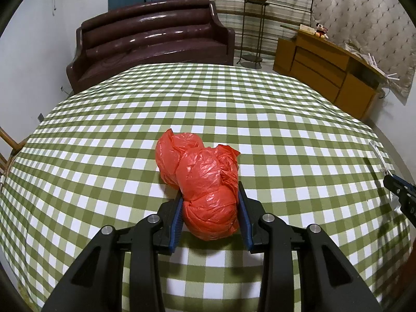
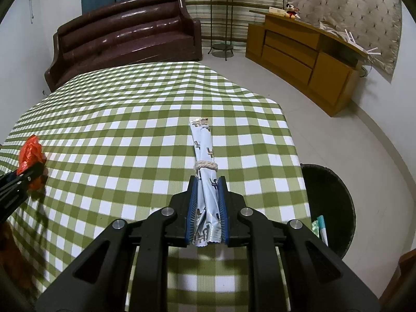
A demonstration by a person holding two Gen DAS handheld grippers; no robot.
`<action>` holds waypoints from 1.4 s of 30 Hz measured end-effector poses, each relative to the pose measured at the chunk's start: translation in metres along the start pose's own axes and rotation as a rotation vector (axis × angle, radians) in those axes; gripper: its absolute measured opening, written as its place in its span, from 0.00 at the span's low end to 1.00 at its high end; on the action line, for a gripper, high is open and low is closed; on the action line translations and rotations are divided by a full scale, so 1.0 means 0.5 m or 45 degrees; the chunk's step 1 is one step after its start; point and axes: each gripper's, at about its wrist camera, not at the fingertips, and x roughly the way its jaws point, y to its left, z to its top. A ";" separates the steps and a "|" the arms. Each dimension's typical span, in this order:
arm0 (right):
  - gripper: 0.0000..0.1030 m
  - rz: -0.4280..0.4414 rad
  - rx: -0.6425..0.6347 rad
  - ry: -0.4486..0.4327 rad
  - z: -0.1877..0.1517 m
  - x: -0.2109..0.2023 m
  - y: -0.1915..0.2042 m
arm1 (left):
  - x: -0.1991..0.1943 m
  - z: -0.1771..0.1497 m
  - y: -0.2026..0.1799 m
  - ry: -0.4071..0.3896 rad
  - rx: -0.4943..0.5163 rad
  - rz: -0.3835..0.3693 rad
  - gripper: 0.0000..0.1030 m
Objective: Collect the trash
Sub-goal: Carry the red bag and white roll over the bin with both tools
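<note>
My left gripper (image 1: 210,197) is shut on a crumpled red plastic bag (image 1: 200,171), held just above the green checked tablecloth (image 1: 104,135). The bag and left gripper also show at the left edge of the right wrist view (image 2: 30,153). My right gripper (image 2: 207,182) is shut on a long silver-white wrapper (image 2: 204,150) tied with a string band, held over the table's right part. The right gripper's tip shows at the right edge of the left wrist view (image 1: 400,195). A black trash bin (image 2: 330,202) stands on the floor beside the table's right edge, with some wrappers inside.
A dark brown sofa (image 1: 150,39) stands behind the table. A wooden cabinet (image 1: 325,70) stands at the back right, with a plant stand (image 1: 253,26) between them. White tiled floor (image 2: 299,109) lies to the right of the table.
</note>
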 end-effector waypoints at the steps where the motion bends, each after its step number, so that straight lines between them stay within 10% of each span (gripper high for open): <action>1: 0.15 0.001 0.001 -0.005 -0.003 -0.007 0.001 | -0.003 0.000 0.000 -0.002 -0.001 -0.002 0.36; 16: 0.15 -0.027 0.020 -0.112 -0.036 -0.117 -0.020 | -0.090 -0.023 -0.034 -0.095 0.024 -0.079 0.36; 42: 0.15 -0.178 0.183 -0.207 -0.071 -0.202 -0.225 | -0.169 -0.023 -0.331 -0.202 0.286 -0.366 0.36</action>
